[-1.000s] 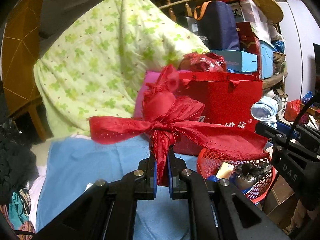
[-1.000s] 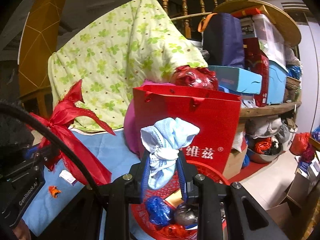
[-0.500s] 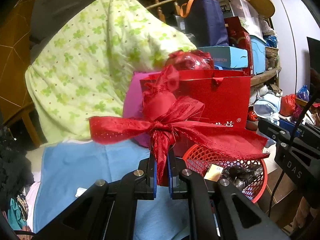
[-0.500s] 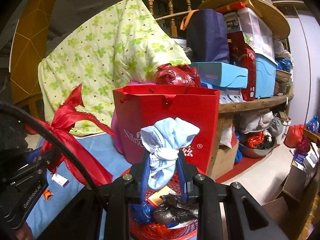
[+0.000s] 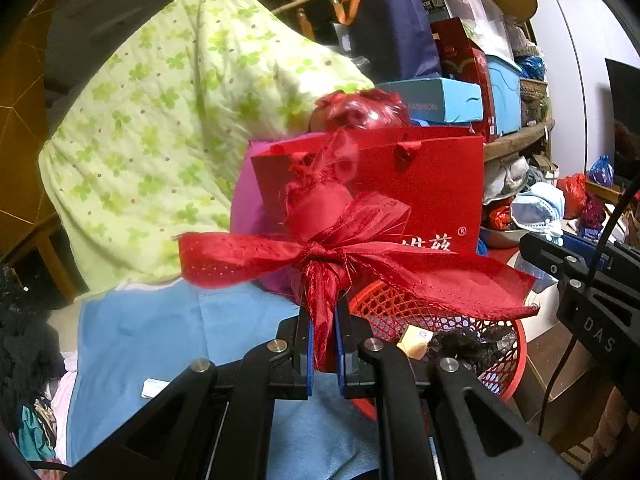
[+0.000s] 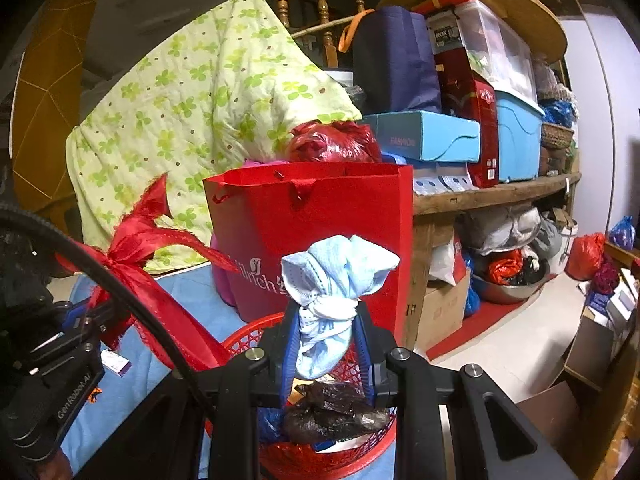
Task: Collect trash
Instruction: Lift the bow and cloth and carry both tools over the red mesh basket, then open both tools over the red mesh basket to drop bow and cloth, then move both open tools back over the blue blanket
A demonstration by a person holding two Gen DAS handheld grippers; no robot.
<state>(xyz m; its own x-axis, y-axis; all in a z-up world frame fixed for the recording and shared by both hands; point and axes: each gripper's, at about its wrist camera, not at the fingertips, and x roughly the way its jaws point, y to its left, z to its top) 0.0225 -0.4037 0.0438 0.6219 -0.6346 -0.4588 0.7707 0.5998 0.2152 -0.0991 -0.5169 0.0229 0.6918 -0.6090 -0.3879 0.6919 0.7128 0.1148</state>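
1. Red basket [image 6: 280, 338]: open-topped at 6 o'clock, part filled by a dark bag [image 6: 332, 408].
2. Red paper bag [image 6: 320, 216]: upright wall just behind, 12 o'clock.
3. Blue sheet [image 5: 160, 328]: bare at 9 o'clock.
4. Floor [image 6: 508, 344]: bare at 3 o'clock, below the laden shelf [image 6: 492, 196].

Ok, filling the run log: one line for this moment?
left hand-held gripper: shut on red ribbon | right hand-held gripper: shut on blue mask | both above red basket

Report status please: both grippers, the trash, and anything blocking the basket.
Left gripper shut on red ribbon bow. Right gripper shut on knotted blue mask. Red mesh basket just below, part full. Nothing blocks the drop.
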